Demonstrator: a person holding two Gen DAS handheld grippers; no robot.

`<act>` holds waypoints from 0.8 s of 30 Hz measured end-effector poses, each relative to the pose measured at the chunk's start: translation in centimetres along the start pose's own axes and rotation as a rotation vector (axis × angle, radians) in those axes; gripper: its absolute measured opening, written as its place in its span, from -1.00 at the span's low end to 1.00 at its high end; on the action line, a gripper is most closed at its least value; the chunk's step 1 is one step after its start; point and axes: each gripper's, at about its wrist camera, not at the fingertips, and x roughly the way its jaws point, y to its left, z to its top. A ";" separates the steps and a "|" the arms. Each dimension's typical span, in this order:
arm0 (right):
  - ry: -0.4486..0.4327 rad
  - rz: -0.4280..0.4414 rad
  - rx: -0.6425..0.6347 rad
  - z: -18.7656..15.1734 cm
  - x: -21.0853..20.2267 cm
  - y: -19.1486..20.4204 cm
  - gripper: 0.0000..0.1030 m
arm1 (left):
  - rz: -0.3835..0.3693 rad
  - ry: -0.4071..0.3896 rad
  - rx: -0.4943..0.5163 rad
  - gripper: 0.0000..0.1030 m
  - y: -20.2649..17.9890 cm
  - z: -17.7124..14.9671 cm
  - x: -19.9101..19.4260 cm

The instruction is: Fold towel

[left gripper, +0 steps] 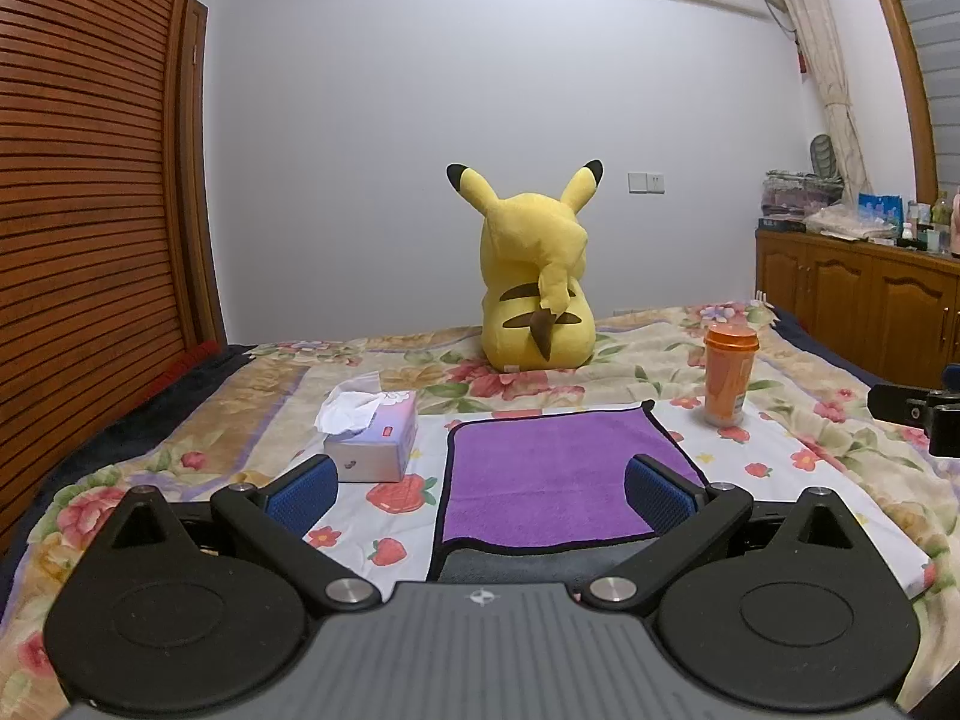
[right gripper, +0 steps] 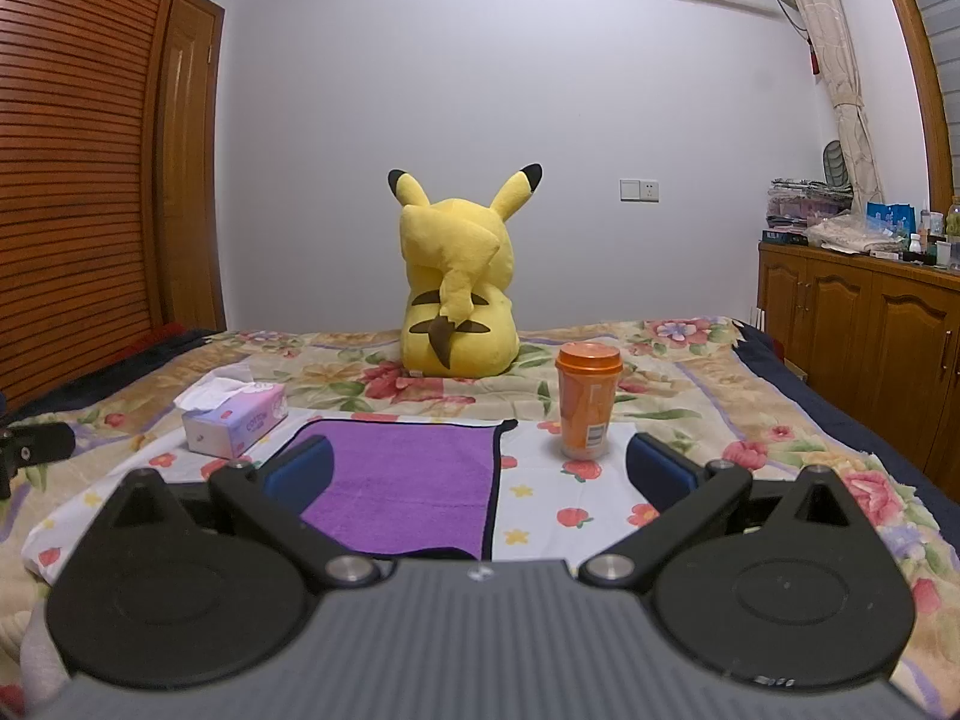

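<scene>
Both tools up and ready, nothing in either one. Left tool (left gripper: 477,483) spread wide, blue pads well apart, hovering over the near edge of the purple towel (left gripper: 552,468). Right tool (right gripper: 477,468) just as wide, empty too, lined up over the towel's right-hand edge with bare sheet beyond it.

Towel lying flat on the bed (right gripper: 780,438), toward the near edge, on a white strawberry-print sheet (left gripper: 384,516) spread over a floral blanket. Purple face up, dark piping all round, a small hanging loop poking out at the far right corner. At the near edge, a grey band showing beneath the purple, so possibly one fold already made, or merely the underside turned up; hard to call from here. Looks like early days either way: no grip taken, no corner lifted, the folding still to come.

Neighbours on the bed: tissue box (left gripper: 372,438) just left of the towel, orange cup (right gripper: 588,402) just off its far right corner, big yellow plush (right gripper: 459,288) sitting further back toward the far edge, turned away from the cameras.

Writing now. On the tissue box, right-hand view, what reads like "cotton" on the pink-lilac side; smaller print beneath too fine to read. On the cup, a barcode panel visible, brand not legible.
</scene>
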 end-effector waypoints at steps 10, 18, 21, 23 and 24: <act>0.000 0.001 0.001 0.1 0.0 0.0 1.00 | 0.000 0.000 0.000 1.00 0.0 -0.1 0.0; -0.001 0.000 0.001 0.1 0.1 0.0 1.00 | -0.001 0.002 0.001 1.00 0.0 0.0 0.0; 0.000 0.000 0.001 0.1 0.0 0.0 1.00 | -0.002 0.002 -0.001 1.00 0.1 -0.4 0.1; -0.001 0.000 0.002 0.1 0.0 0.0 1.00 | -0.001 0.002 0.000 1.00 0.2 -0.4 0.1; -0.001 0.000 0.002 0.1 0.0 0.0 1.00 | -0.001 0.002 0.001 1.00 0.2 -0.4 0.1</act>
